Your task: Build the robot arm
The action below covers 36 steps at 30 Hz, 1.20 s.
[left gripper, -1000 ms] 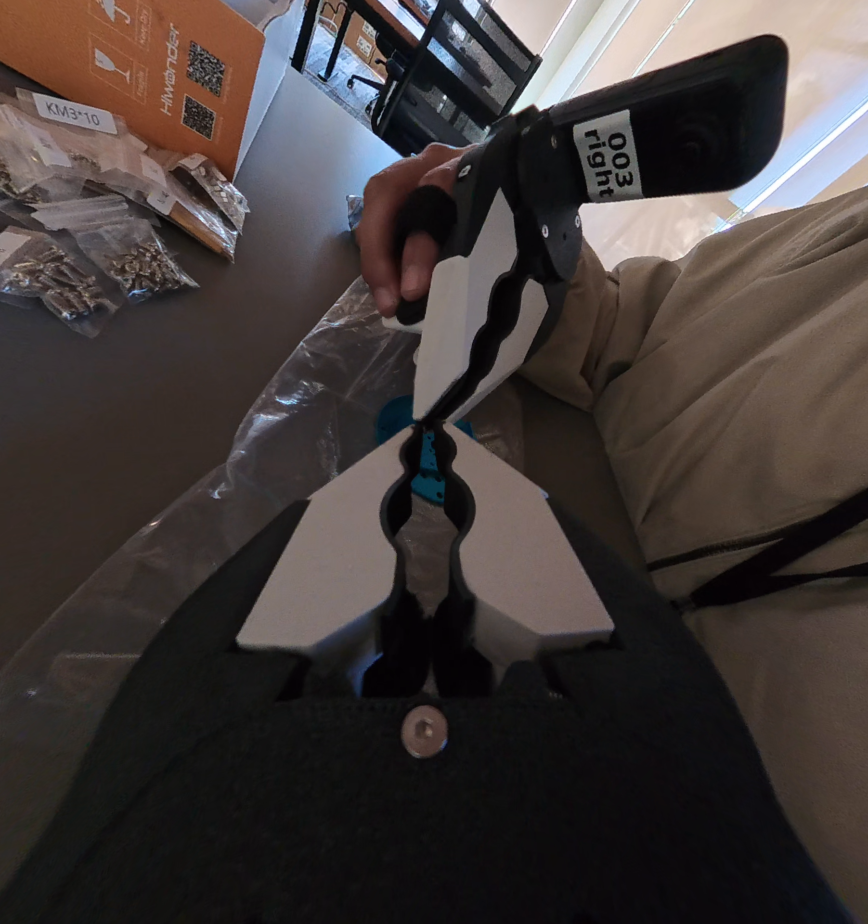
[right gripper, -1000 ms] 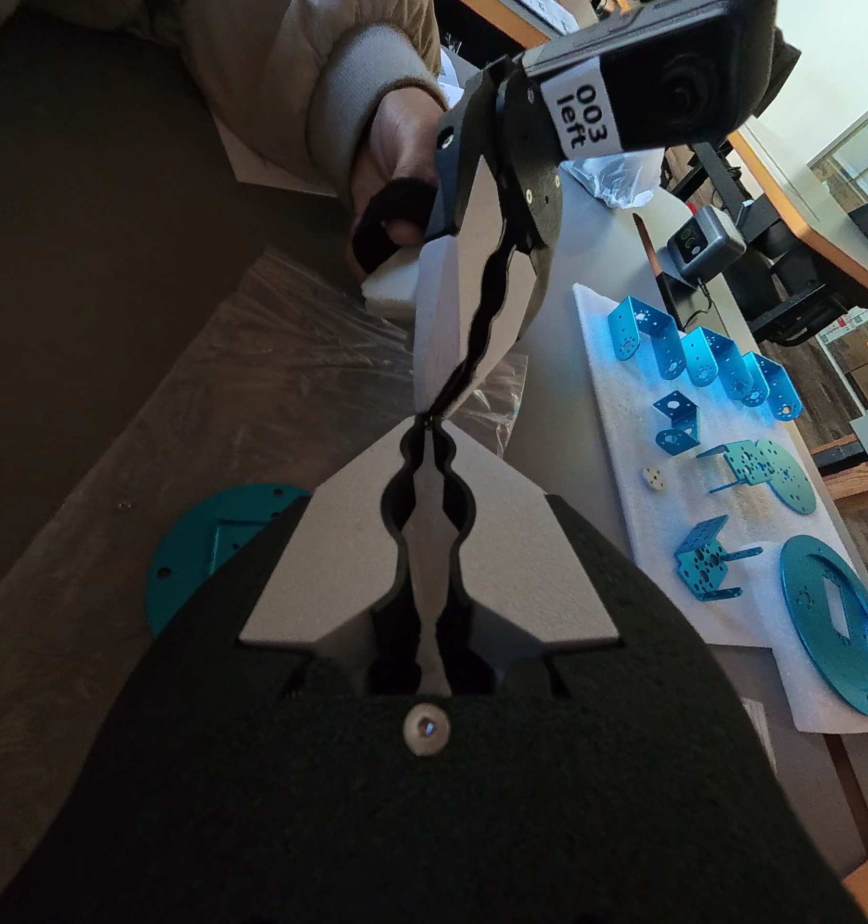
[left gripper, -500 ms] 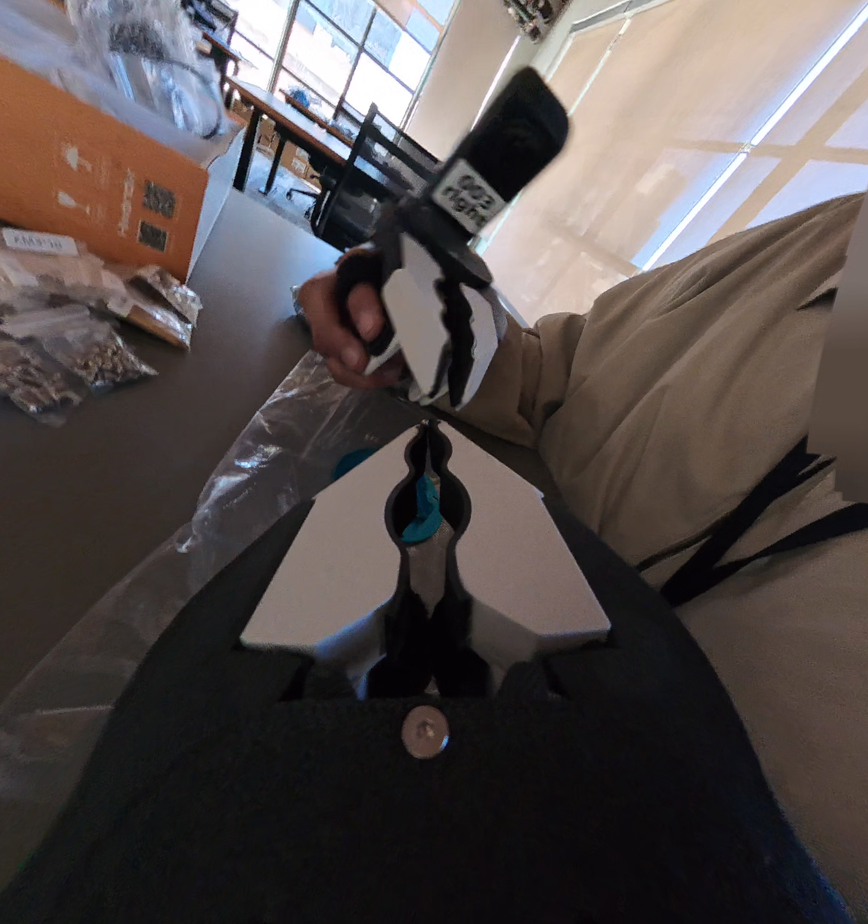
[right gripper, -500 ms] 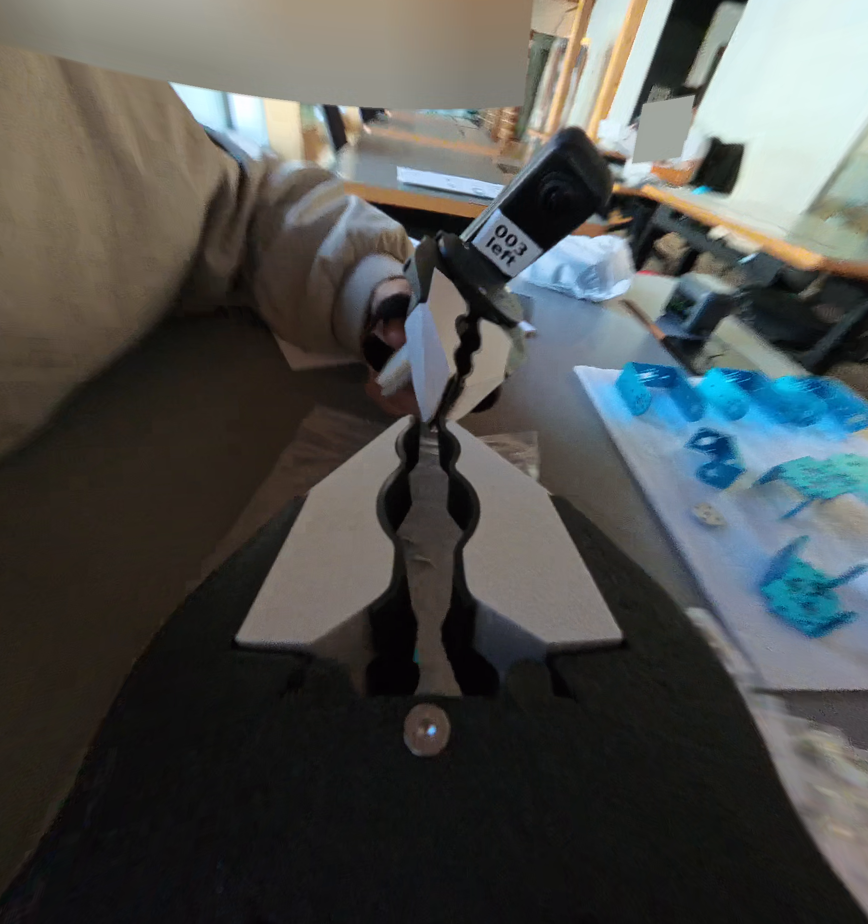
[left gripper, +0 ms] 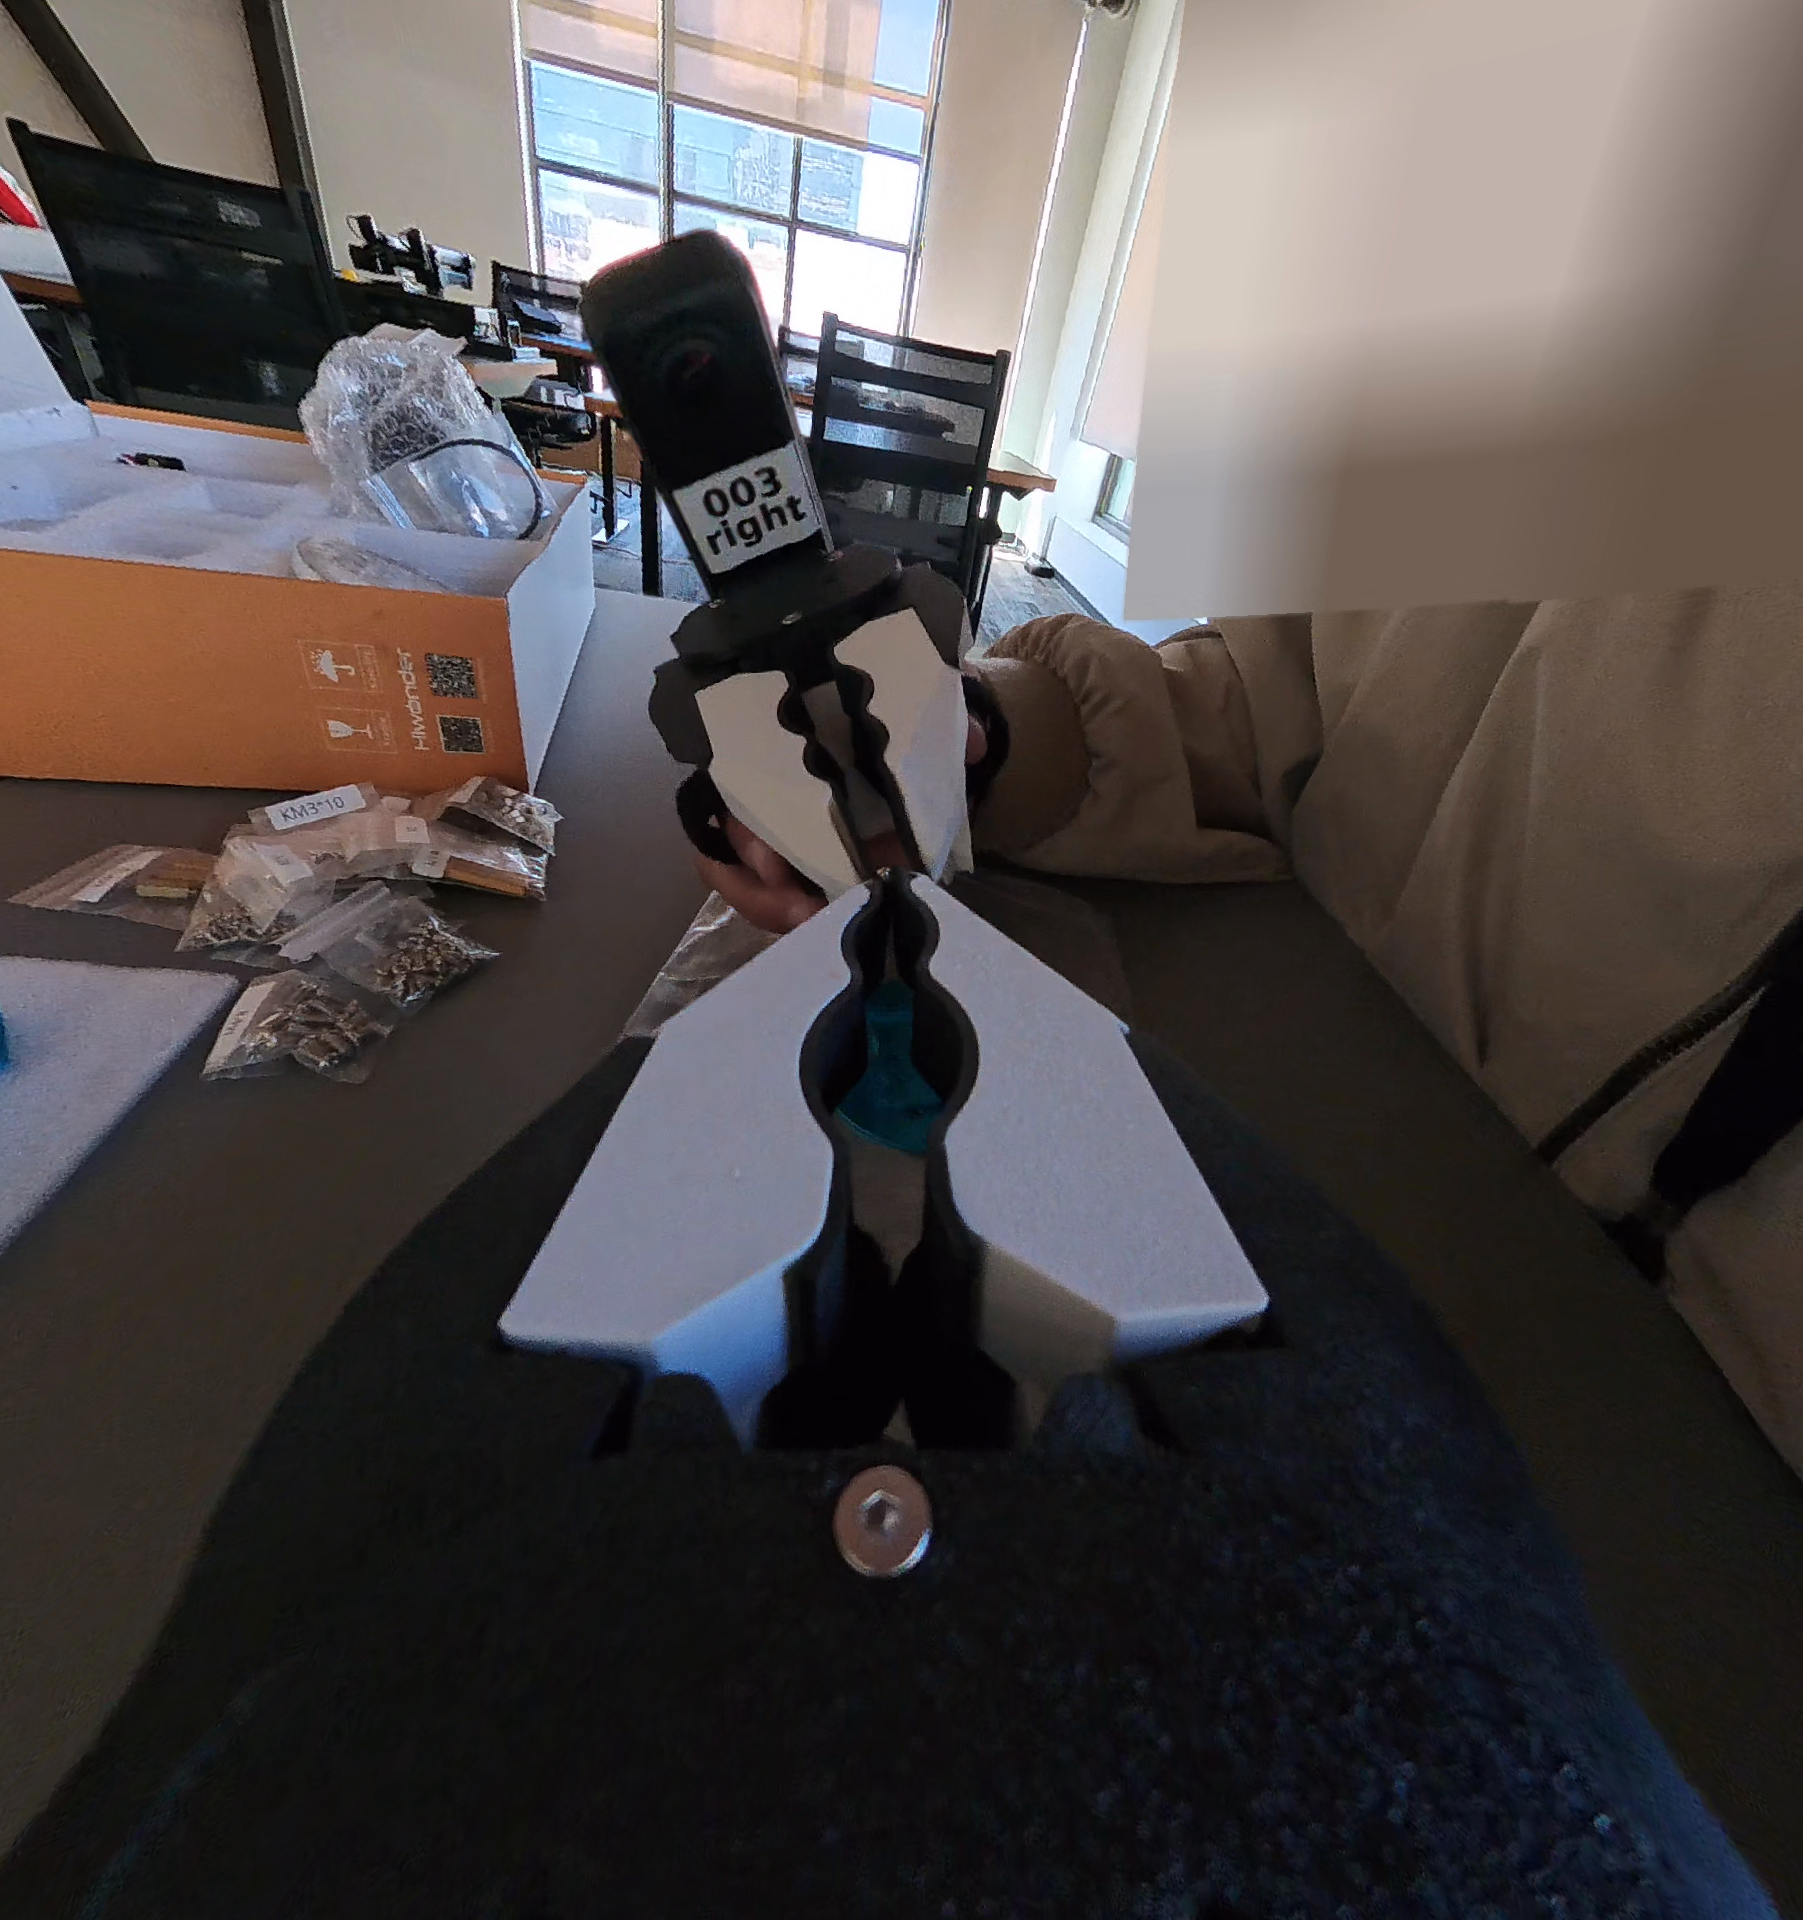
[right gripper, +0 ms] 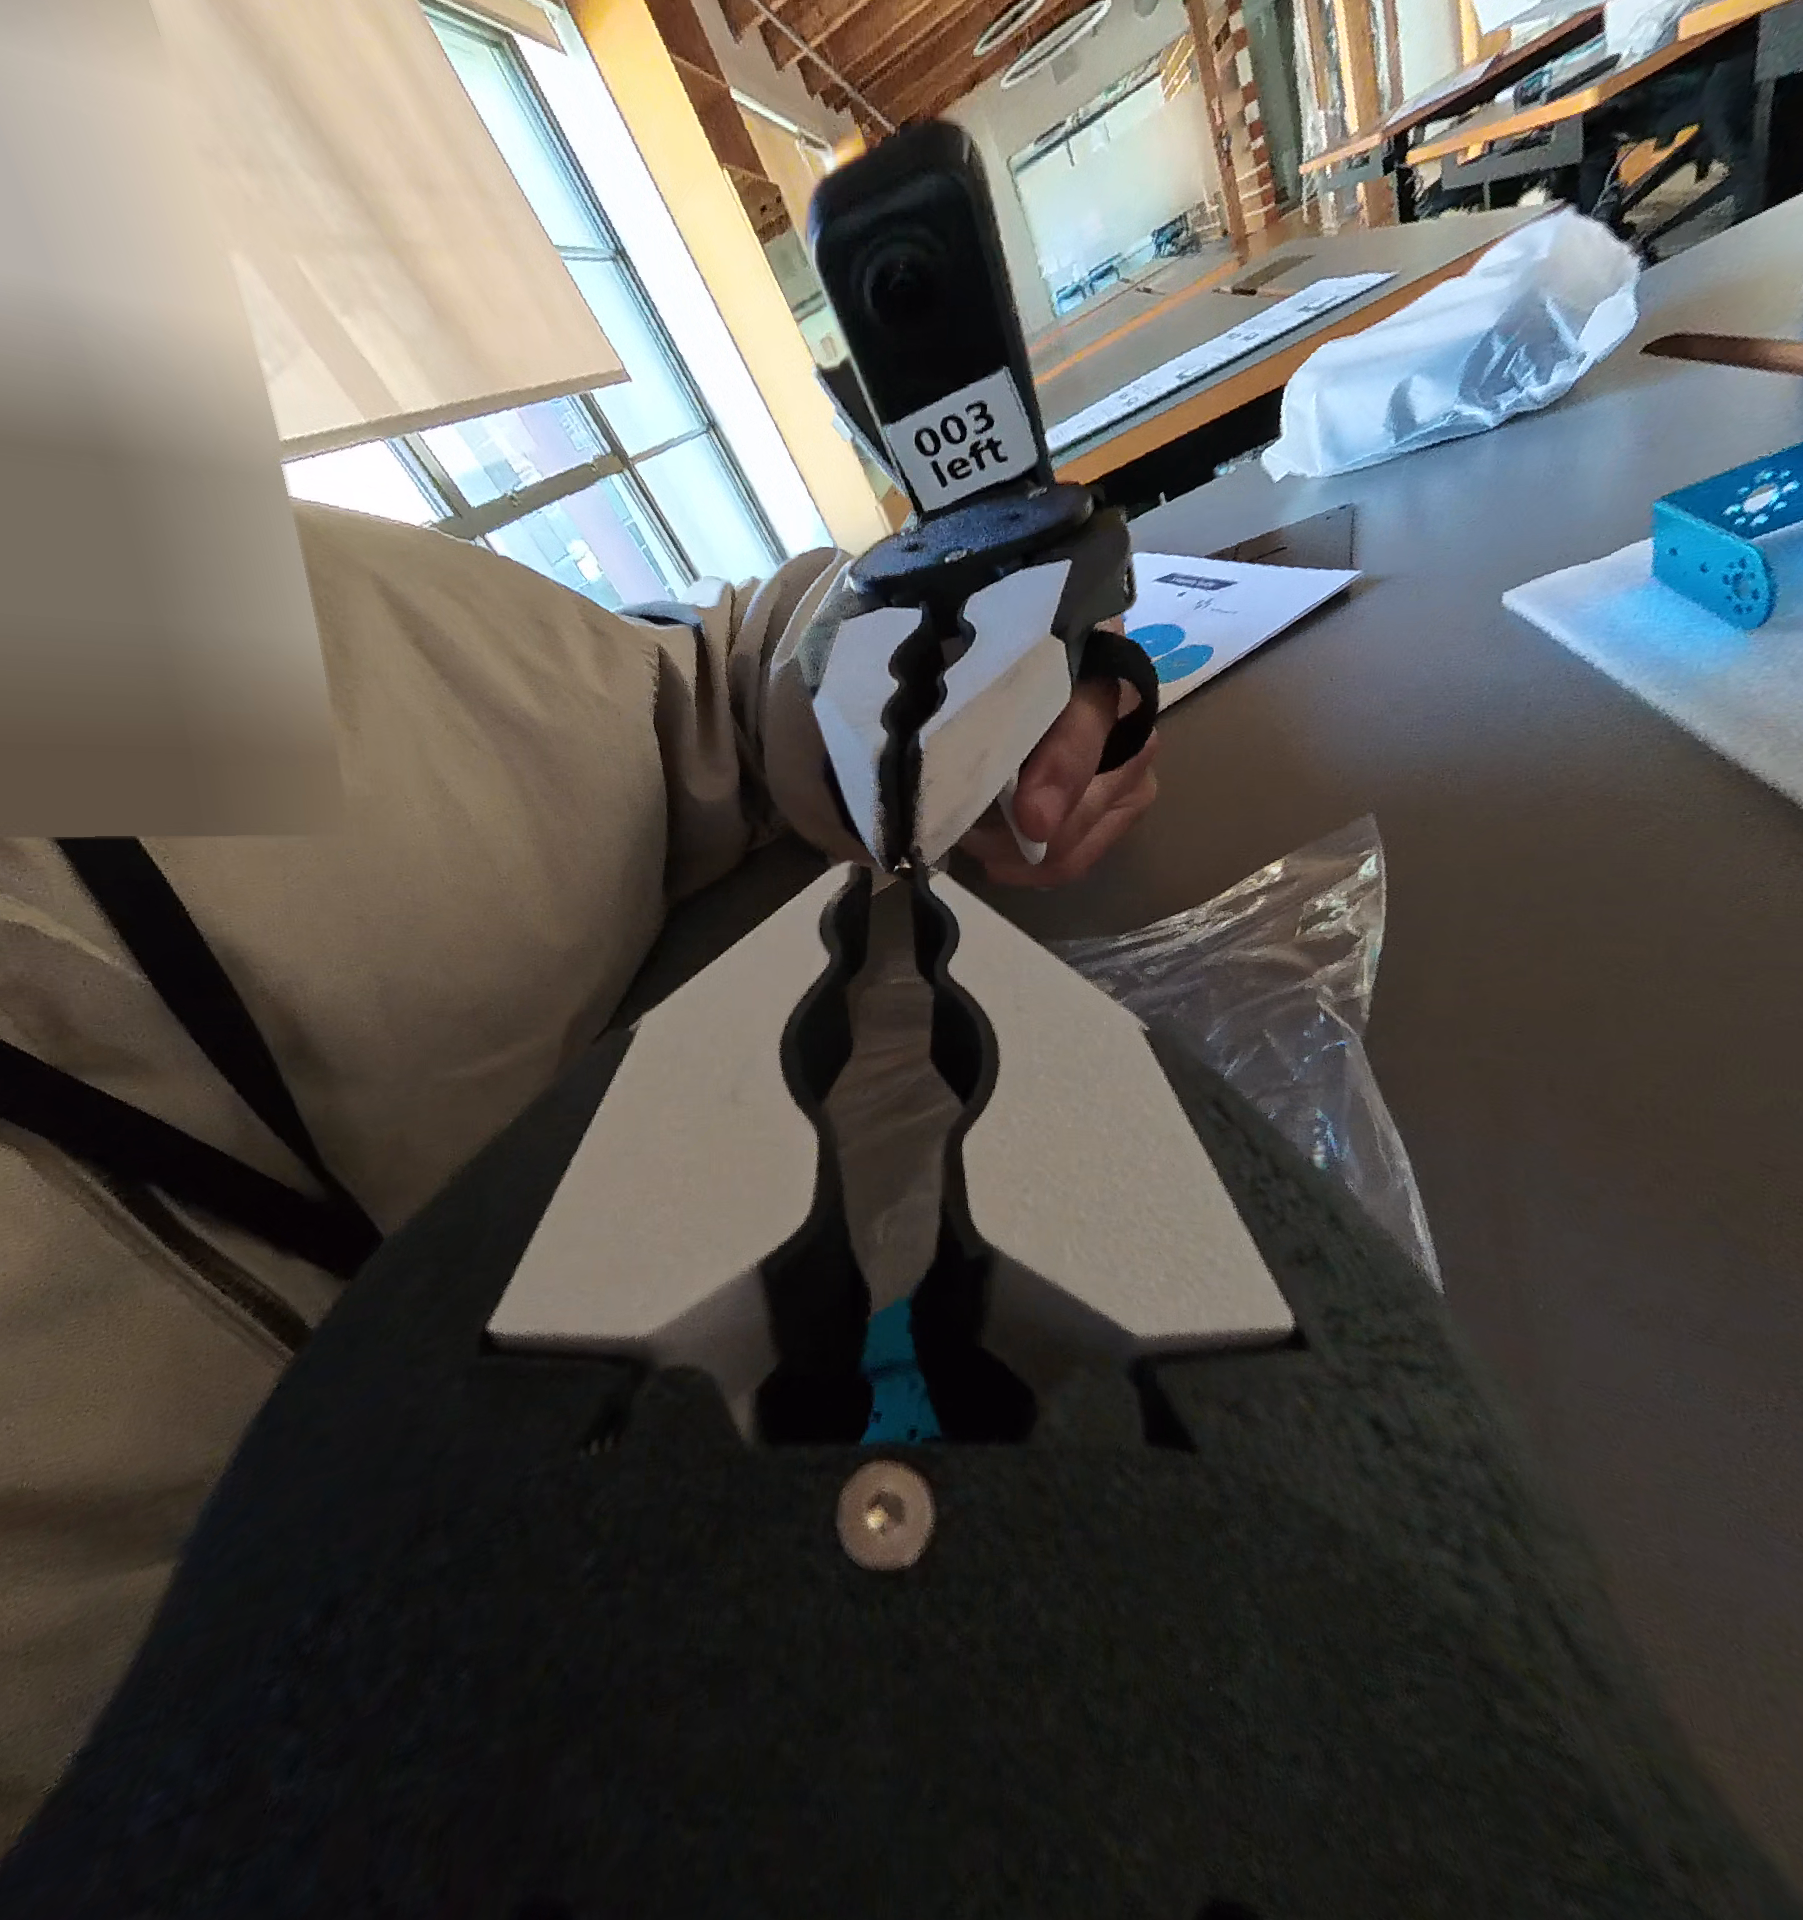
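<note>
My two grippers face each other tip to tip above the dark table [left gripper: 201,1195]. My left gripper [left gripper: 892,888] is shut on the top edge of a clear plastic bag [right gripper: 1271,1018]; it also shows shut in the right wrist view [right gripper: 902,857]. The bag hangs below the tips, and a blue metal part [left gripper: 886,1081] shows inside it through the jaw gap, also in the right wrist view [right gripper: 892,1382]. My right gripper [right gripper: 881,883] has its fingers slightly parted around the bag's film, and the left wrist view [left gripper: 876,862] shows the same gap.
An orange box [left gripper: 201,675] and several small bags of screws [left gripper: 357,935] lie at the left. A white foam sheet [right gripper: 1707,665] carries a blue bracket [right gripper: 1759,530]. A paper sheet [right gripper: 1240,613] and a white bag [right gripper: 1468,353] lie behind. The person's beige jacket [left gripper: 1499,883] is close. My two grippers' fingertips are within a few centimetres of each other.
Both grippers rose from the table and tilted up, lifting the bag with the blue part. The right fingers, shut on the bag a second ago, have parted slightly; the left stayed shut.
</note>
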Available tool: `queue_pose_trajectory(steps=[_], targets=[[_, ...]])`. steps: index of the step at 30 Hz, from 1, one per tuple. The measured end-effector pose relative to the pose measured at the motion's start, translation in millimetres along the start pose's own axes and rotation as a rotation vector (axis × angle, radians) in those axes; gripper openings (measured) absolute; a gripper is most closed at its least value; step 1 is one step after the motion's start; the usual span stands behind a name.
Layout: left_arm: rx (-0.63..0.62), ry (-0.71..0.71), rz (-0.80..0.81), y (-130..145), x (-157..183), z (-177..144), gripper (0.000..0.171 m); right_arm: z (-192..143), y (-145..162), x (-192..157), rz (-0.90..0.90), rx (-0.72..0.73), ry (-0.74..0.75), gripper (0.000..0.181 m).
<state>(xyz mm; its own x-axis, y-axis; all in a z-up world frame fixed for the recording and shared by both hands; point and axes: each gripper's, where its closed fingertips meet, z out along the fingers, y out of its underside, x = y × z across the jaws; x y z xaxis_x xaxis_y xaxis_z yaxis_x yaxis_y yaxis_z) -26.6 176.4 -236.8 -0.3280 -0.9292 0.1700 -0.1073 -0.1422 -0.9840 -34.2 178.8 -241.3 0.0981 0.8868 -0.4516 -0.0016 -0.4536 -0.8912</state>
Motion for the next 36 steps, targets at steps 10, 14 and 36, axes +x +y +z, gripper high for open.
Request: queue_pose_trajectory(steps=[10,14,36], targets=[[-0.023,-0.042,0.129,0.5,3.0,0.6,0.000,-0.6,-2.4,-1.0,0.050,0.020,-0.025,0.002],[-0.042,-0.052,0.154,2.3,3.0,1.0,0.000,-0.4,-0.6,-0.2,0.061,0.002,-0.018,0.001],[-0.162,-0.220,-0.028,31.2,-41.8,-2.2,0.009,-67.5,93.5,-5.4,-0.210,-1.045,0.229,0.001]])
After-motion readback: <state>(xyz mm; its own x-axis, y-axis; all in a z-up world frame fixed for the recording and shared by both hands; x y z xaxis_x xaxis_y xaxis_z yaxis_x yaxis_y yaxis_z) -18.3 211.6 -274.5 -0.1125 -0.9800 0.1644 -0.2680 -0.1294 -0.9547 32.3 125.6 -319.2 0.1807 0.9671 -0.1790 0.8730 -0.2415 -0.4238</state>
